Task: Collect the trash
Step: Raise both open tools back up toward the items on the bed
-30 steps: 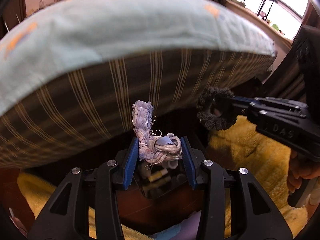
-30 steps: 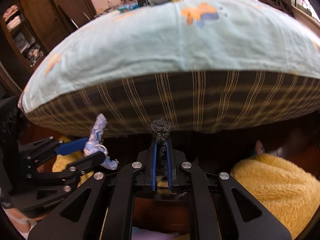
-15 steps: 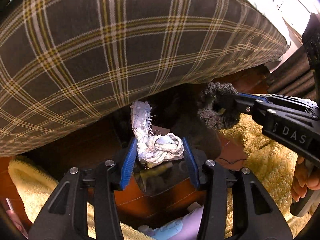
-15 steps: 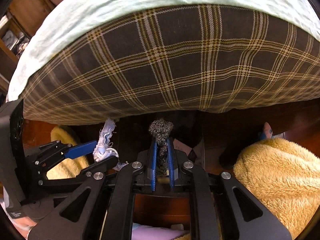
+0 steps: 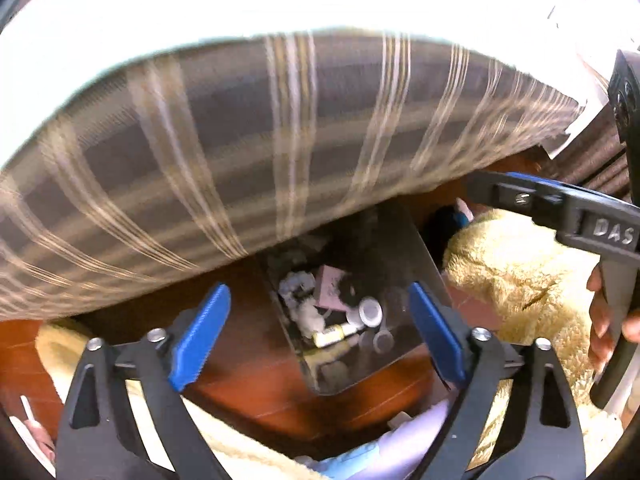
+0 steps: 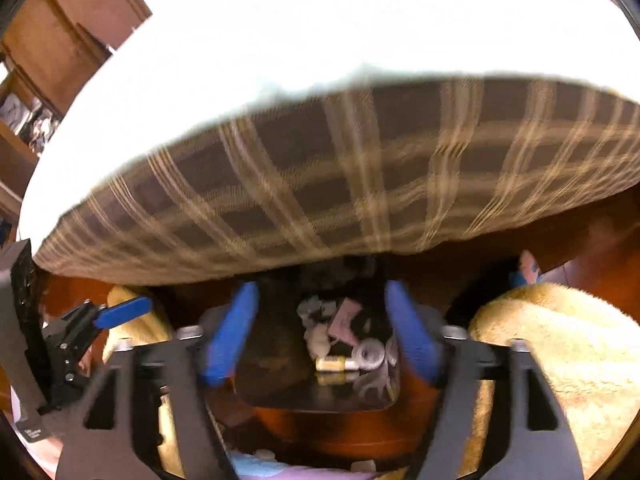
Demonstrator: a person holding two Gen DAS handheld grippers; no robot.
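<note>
A plaid-sided bed fills 12 o'clock. Below it, trash is seen inside the dark bin. Left gripper and right gripper are spread wide, nothing held.

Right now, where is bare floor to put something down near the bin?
Bare wood floor lies left of the bin, bordered by the plaid mattress behind and a yellow blanket at left. Right of the bin is crowded: the fluffy yellow blanket presses close.
</note>
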